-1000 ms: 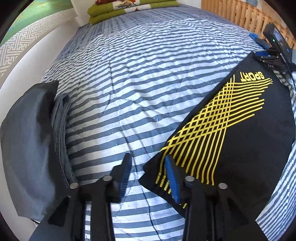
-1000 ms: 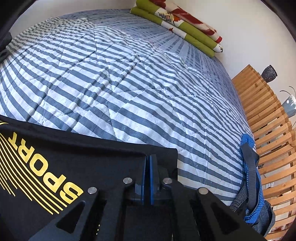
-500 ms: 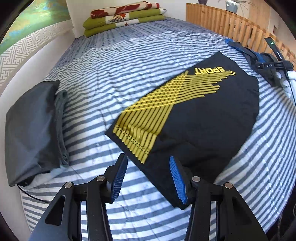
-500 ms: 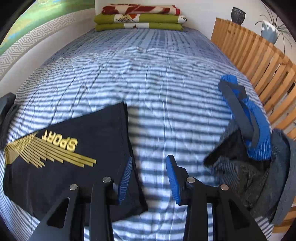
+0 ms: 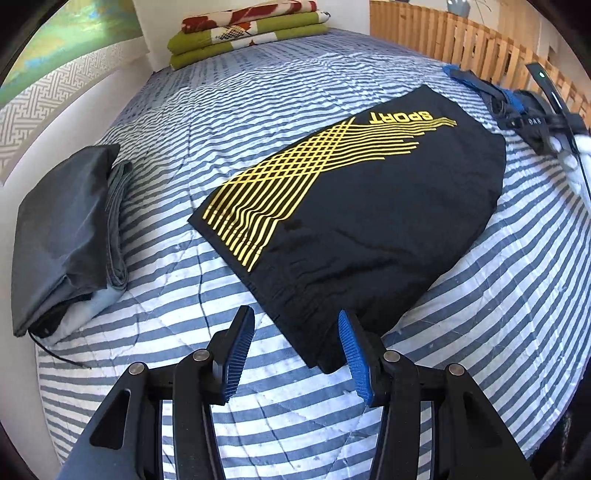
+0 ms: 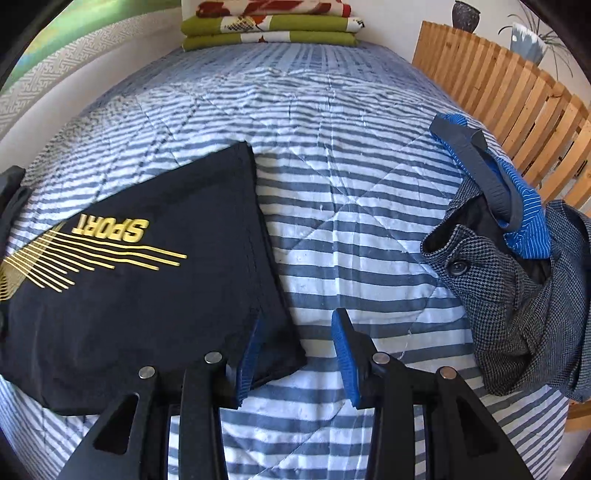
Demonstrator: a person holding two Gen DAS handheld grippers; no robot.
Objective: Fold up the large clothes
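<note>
A black garment with yellow lines and the word SPORT (image 5: 369, 206) (image 6: 140, 288) lies folded flat on the striped bedcover (image 5: 229, 133) (image 6: 332, 192). My left gripper (image 5: 295, 343) is open above the cover, its right finger next to the garment's near corner. My right gripper (image 6: 295, 347) is also open; its left finger overlaps the garment's near right corner and its right finger is over bare cover. Neither holds cloth. The right gripper's body and a white-gloved hand (image 5: 569, 155) show at the right edge of the left wrist view.
Folded dark grey clothes (image 5: 62, 229) are stacked at the bed's left edge. A heap of unfolded clothes, grey tweed and blue (image 6: 517, 258), lies at the right by a wooden slatted rail (image 6: 517, 99). Folded green and red blankets (image 6: 269, 26) sit at the bed's far end.
My right gripper let go of the black garment and opened. Both grippers have drawn back from it, and it now lies flat on the cover.
</note>
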